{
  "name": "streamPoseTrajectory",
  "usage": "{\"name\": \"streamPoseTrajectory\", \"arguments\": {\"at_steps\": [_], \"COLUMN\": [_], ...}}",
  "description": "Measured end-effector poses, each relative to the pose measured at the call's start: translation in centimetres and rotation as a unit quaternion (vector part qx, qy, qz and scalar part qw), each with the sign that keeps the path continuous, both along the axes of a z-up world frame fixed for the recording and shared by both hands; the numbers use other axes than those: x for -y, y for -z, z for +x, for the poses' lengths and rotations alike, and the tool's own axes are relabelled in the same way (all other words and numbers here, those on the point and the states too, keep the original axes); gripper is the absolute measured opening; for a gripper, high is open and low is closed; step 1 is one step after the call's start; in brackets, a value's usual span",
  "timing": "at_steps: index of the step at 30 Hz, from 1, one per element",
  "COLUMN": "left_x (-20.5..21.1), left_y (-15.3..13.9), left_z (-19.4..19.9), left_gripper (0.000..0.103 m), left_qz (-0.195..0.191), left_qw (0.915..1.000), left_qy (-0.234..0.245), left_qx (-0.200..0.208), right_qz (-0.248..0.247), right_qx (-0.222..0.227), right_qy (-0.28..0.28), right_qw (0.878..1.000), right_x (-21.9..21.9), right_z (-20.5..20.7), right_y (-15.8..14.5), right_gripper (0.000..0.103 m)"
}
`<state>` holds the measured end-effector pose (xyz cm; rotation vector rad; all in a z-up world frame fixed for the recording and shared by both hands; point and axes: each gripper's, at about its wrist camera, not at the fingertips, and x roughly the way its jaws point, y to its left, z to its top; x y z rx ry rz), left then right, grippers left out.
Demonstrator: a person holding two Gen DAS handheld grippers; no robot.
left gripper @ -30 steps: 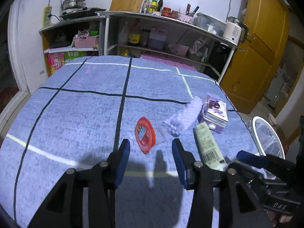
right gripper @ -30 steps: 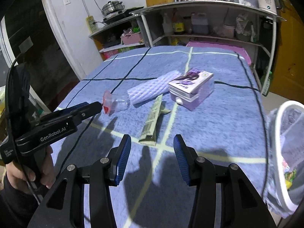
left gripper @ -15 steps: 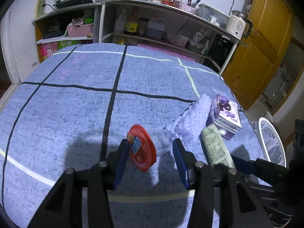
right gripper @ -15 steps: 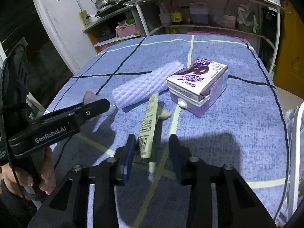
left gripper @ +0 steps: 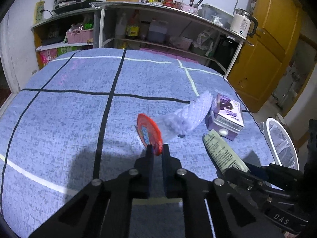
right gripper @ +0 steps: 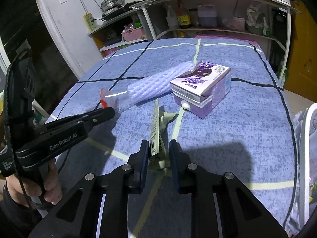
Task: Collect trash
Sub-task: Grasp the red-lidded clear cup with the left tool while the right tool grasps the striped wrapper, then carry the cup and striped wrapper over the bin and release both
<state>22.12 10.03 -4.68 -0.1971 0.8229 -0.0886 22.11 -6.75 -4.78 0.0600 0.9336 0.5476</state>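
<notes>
A clear plastic cup with a red lid [left gripper: 148,132] lies on its side on the blue tablecloth [left gripper: 59,119]. My left gripper [left gripper: 157,148] is shut on the lid's lower rim. From the right wrist view the same cup [right gripper: 108,99] shows at the left gripper's tip [right gripper: 107,112]. A flat green-and-white wrapper [right gripper: 157,127] lies with its near end between the pads of my right gripper [right gripper: 158,148]. Those jaws are closing, with a thin gap still showing on each side. The wrapper [left gripper: 220,150] also shows at the right of the left wrist view.
A lilac foam net sleeve [right gripper: 158,85] and a purple carton [right gripper: 202,87] lie just beyond the wrapper. A white-rimmed bin with a bag [right gripper: 304,148] stands off the table's right edge. Kitchen shelves [left gripper: 158,29] line the back wall. A hand [right gripper: 51,188] holds the left gripper.
The left jaws went from wide open to shut on the red lid's rim. The right jaws narrowed around the wrapper's near end. Both grippers came closer to their items.
</notes>
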Motion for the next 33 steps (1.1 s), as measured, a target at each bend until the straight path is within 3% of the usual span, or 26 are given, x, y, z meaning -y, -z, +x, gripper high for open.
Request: {"name": "streamPoseTrajectory", "arguments": {"at_steps": [14, 33], "left_x": [1.0, 5.3], "left_y": [-2.1, -4.5], "left_z": [-3.2, -8.5], "left_gripper": [0.004, 0.004], "left_qz": [-0.002, -0.003], "left_qw": [0.9994, 0.9977], "left_qy": [0.006, 0.039], "left_qx": [0.035, 0.055], "right_qz": [0.009, 0.000], "right_qx": [0.015, 0.063], "right_qy": [0.008, 0.016], "right_qw": [1.000, 0.998], "right_x": [1.6, 5.3], "right_z": [-1.9, -6.9], "right_y": [-1.4, -4.7], "right_gripper": [0.020, 0.008]}}
